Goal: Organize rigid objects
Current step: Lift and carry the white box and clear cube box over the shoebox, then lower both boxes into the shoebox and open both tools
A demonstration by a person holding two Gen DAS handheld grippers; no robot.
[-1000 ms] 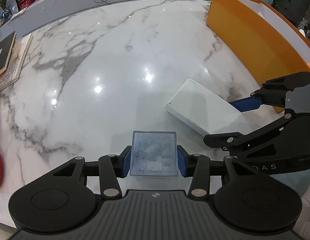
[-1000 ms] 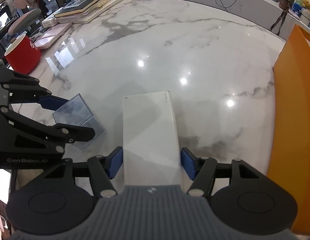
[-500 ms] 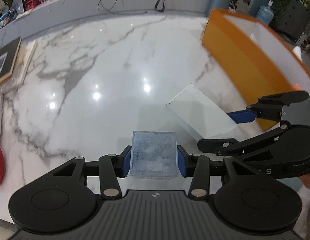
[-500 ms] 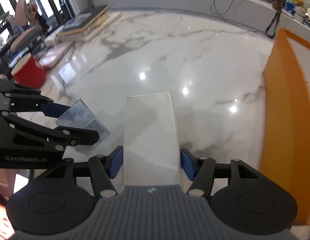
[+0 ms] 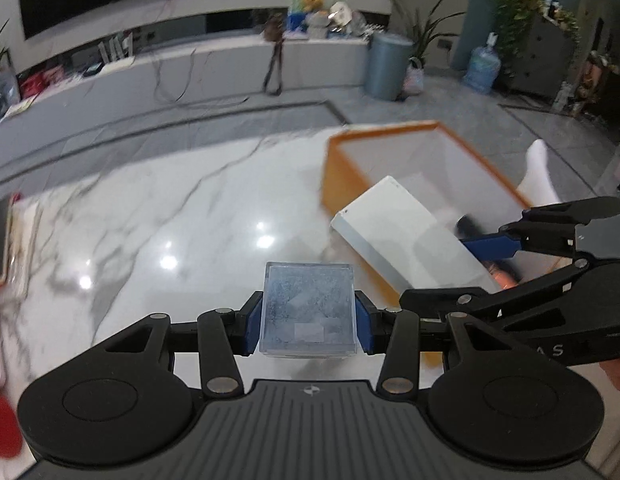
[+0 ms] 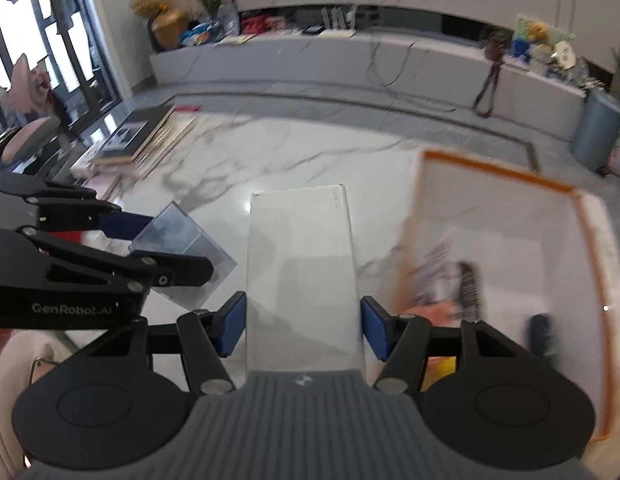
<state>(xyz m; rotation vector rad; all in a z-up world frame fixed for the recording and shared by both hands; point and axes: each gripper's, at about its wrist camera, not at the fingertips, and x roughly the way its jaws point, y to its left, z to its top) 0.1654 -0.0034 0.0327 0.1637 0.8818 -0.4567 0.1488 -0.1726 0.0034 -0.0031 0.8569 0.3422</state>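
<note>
Your left gripper [image 5: 308, 316] is pinching the clear square box [image 5: 308, 312], scuffed and frosty, held above the marble table [image 5: 170, 216]. Your right gripper [image 6: 302, 326] clamps the long flat white box [image 6: 302, 264], just right of it, near the orange bin [image 6: 509, 216].

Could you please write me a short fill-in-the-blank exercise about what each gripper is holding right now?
1. The left gripper is shut on a clear ____ cube.
2. The right gripper is shut on a long ____ box.
3. The bin beside the right gripper has an ____ rim.

Missing words: plastic; white; orange
</note>
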